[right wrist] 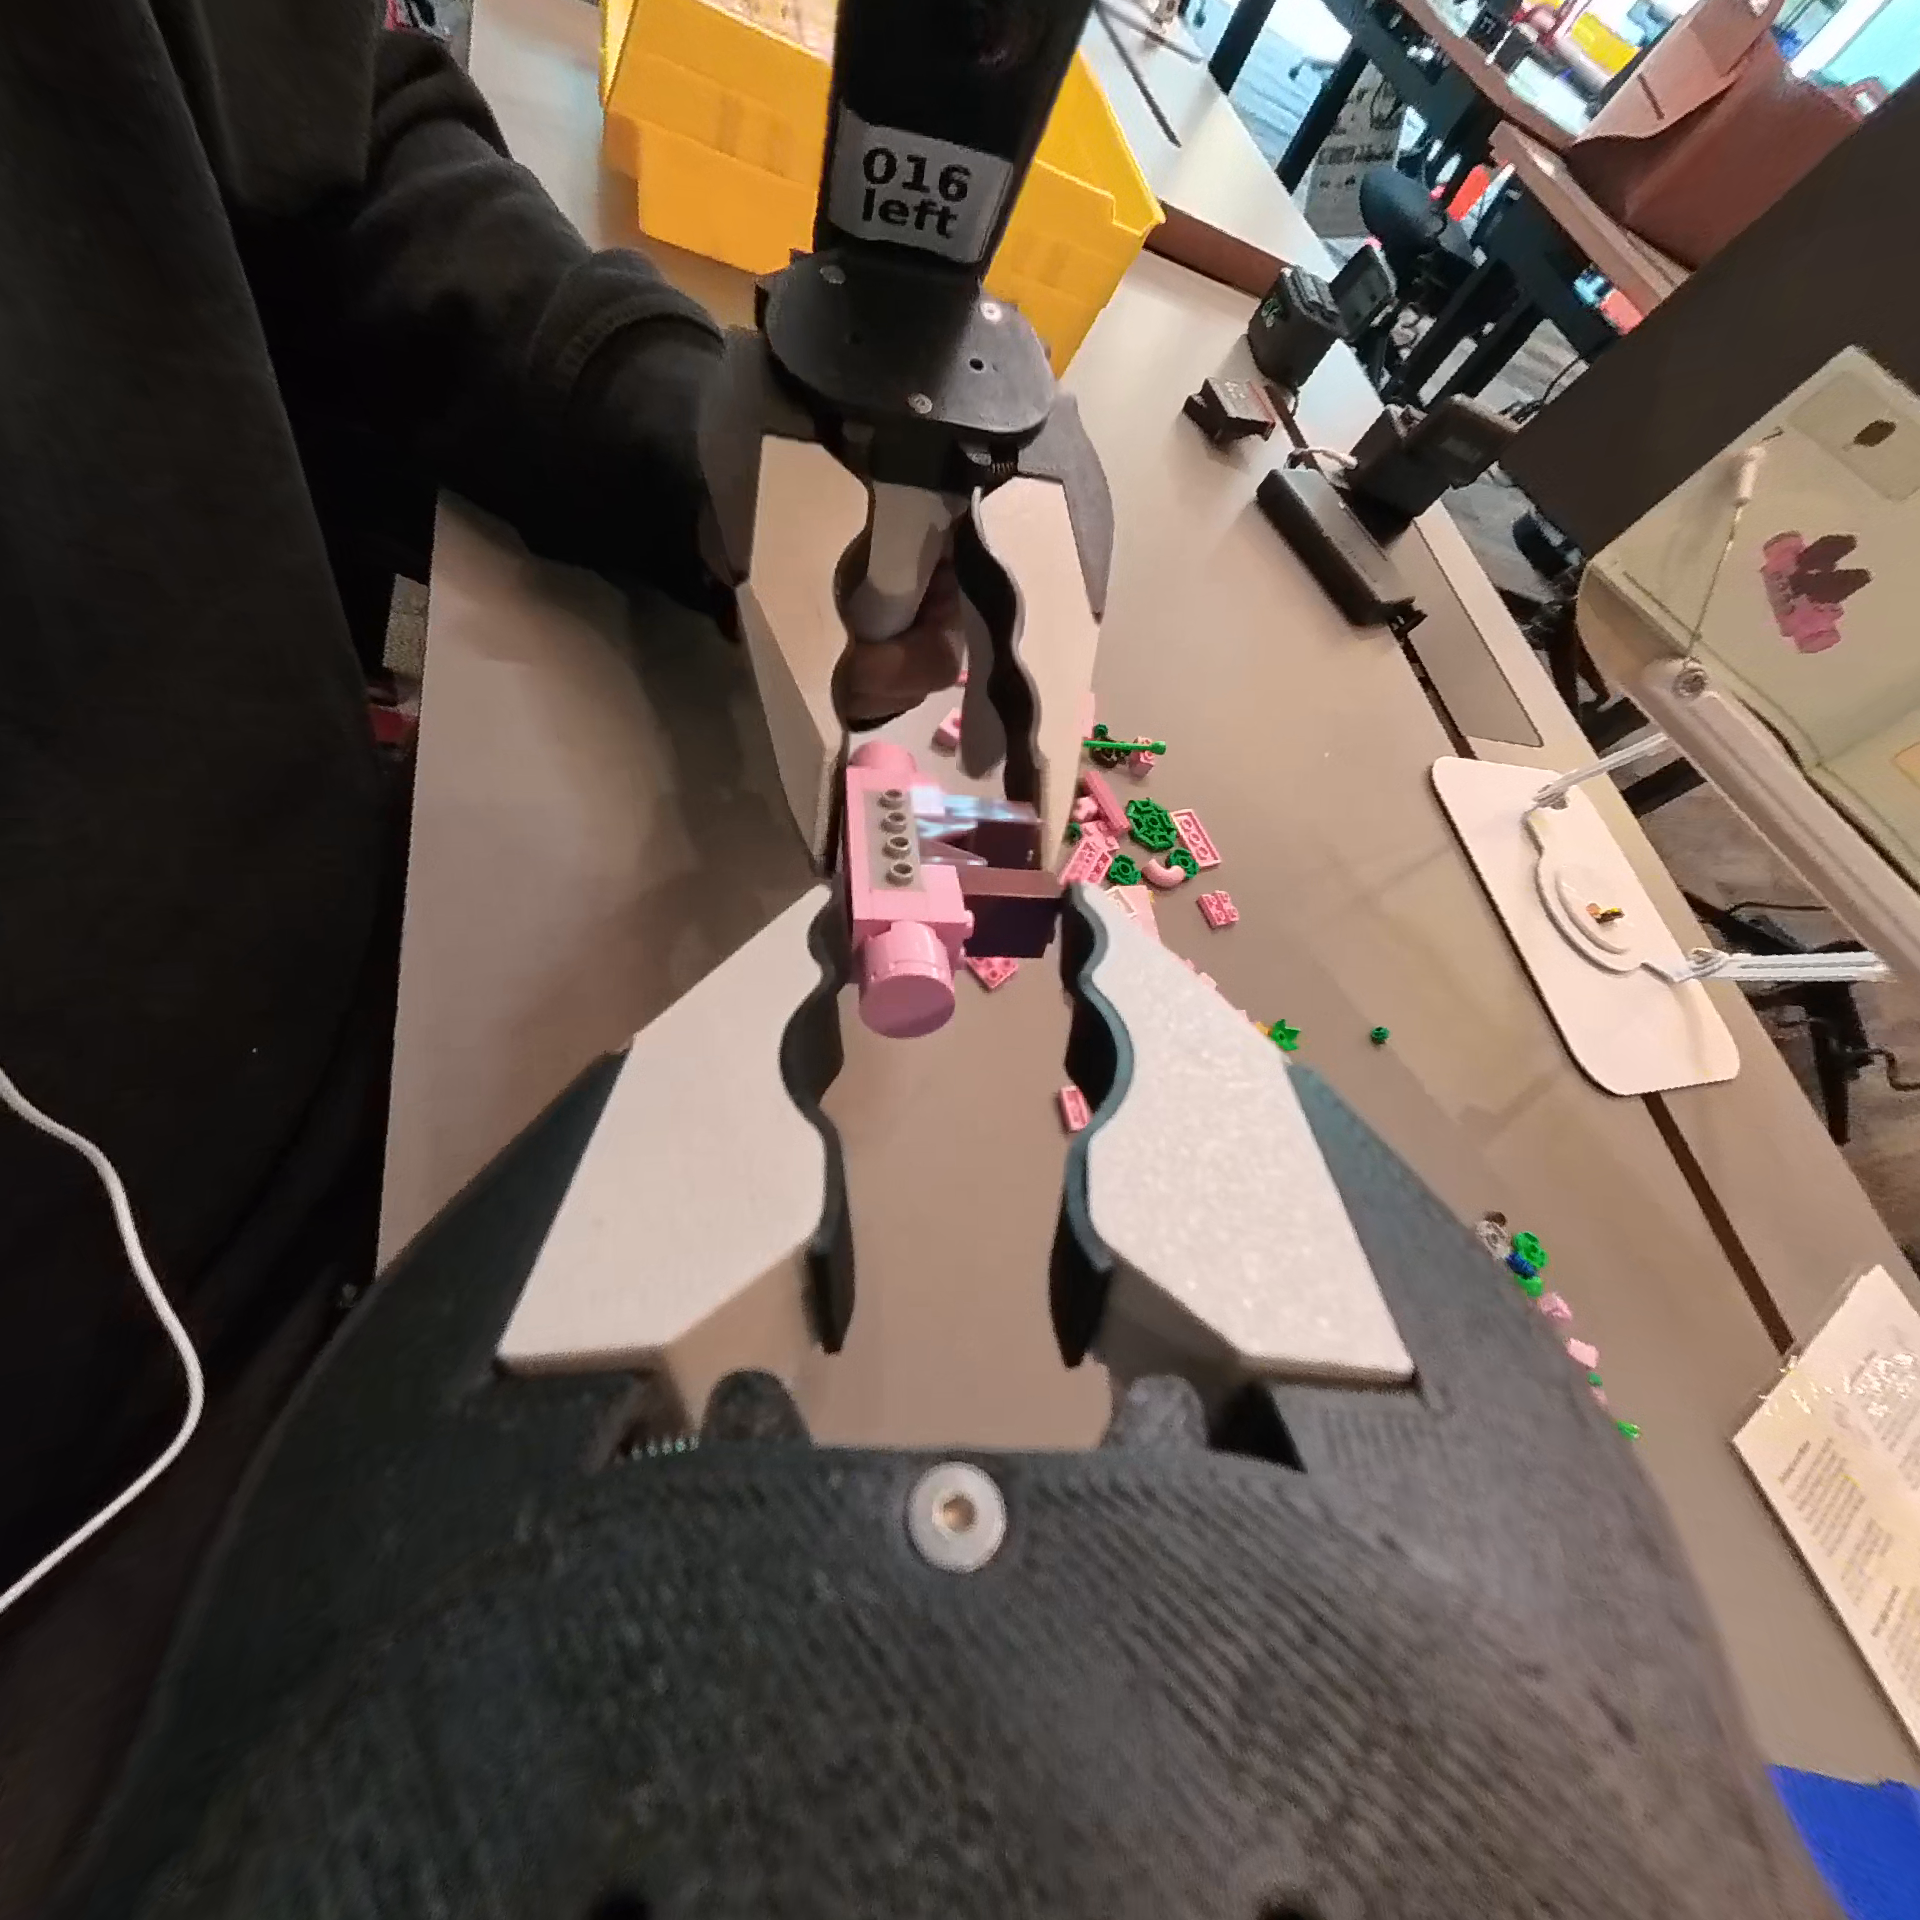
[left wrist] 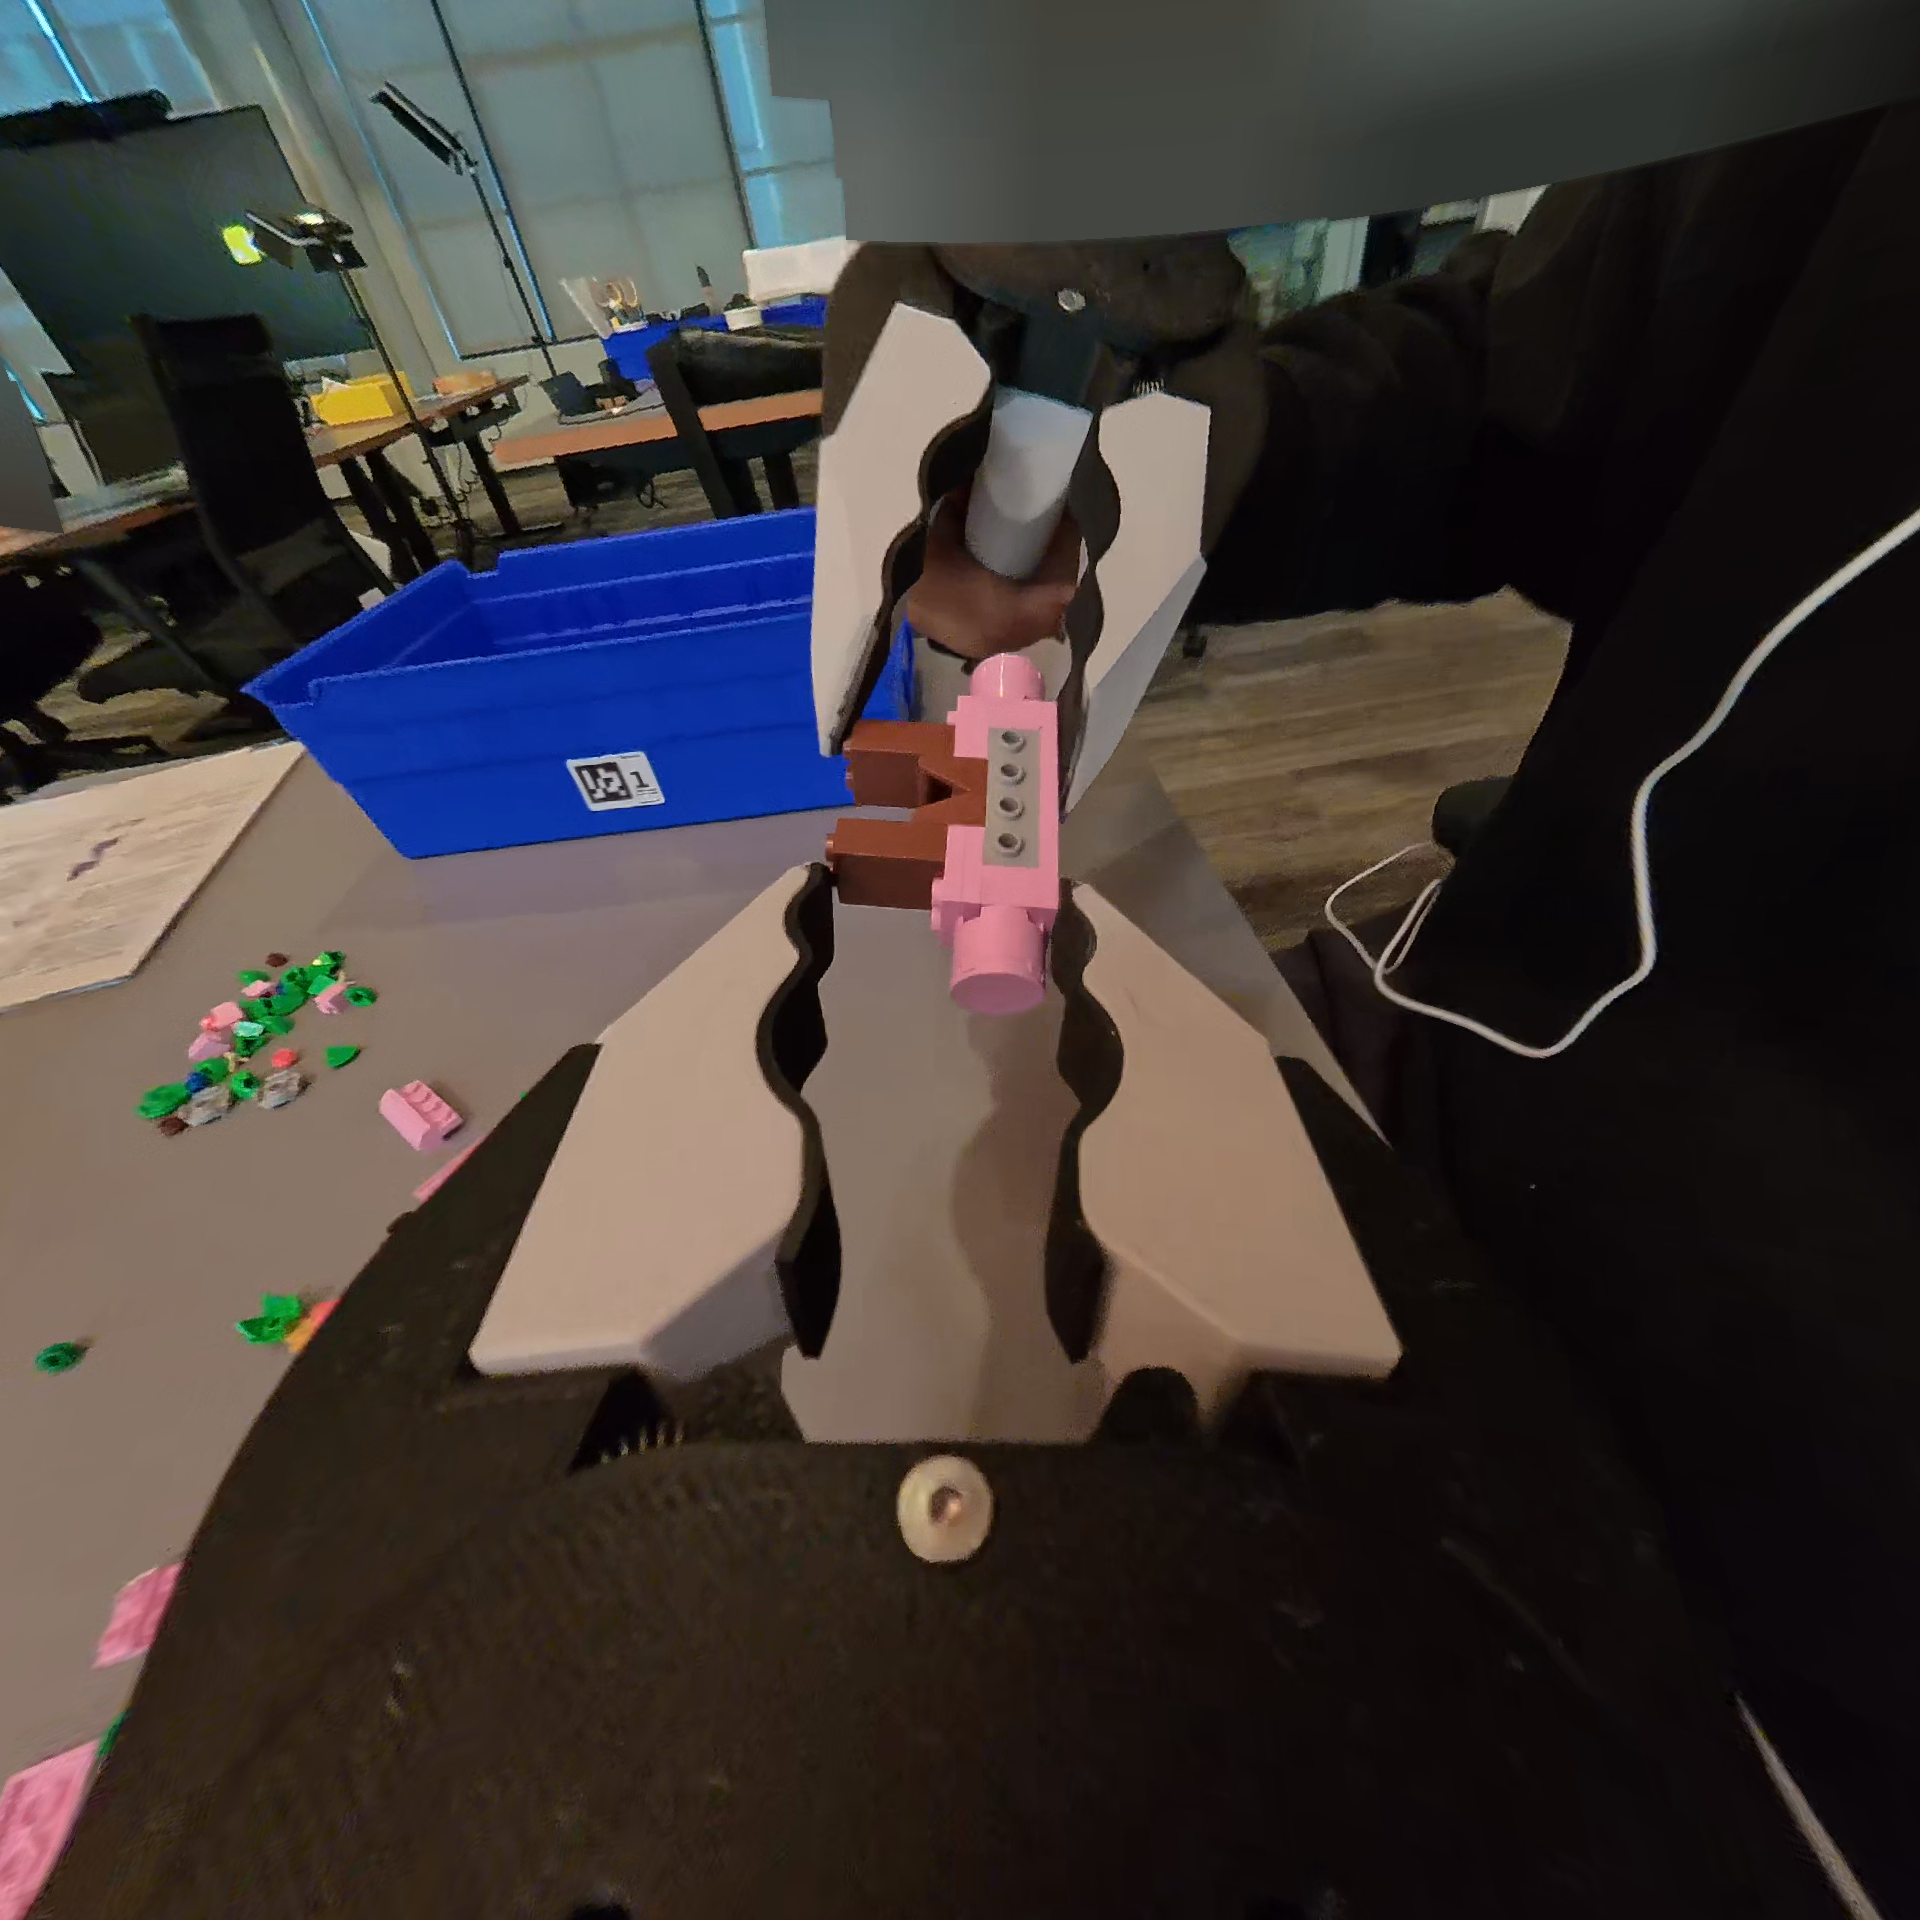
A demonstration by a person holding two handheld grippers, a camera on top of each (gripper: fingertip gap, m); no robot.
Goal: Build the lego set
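A small lego assembly (left wrist: 992, 831) hangs in the air above the grey table (left wrist: 540, 935). It has a pink body with a grey studded strip, a pink cylinder at each end and brown pieces on one side. My left gripper (left wrist: 945, 894) closes on its near end, fingertips against the brown and pink sides. My right gripper (left wrist: 961, 764) comes from the opposite side and clamps the far end. In the right wrist view the assembly (right wrist: 904, 883) sits between my right gripper (right wrist: 948, 902) and the left gripper (right wrist: 945, 836), tip to tip.
A blue bin (left wrist: 582, 707) stands behind the grippers and a yellow bin (right wrist: 727, 156) at the far end. Loose green and pink pieces (left wrist: 260, 1039) (right wrist: 1143, 842) lie scattered on the table. A paper sheet (left wrist: 104, 862), a white stand base (right wrist: 1579, 925) and a booklet (right wrist: 1849, 1507) lie nearby. Both grippers' tips are close together, under 4 cm apart.
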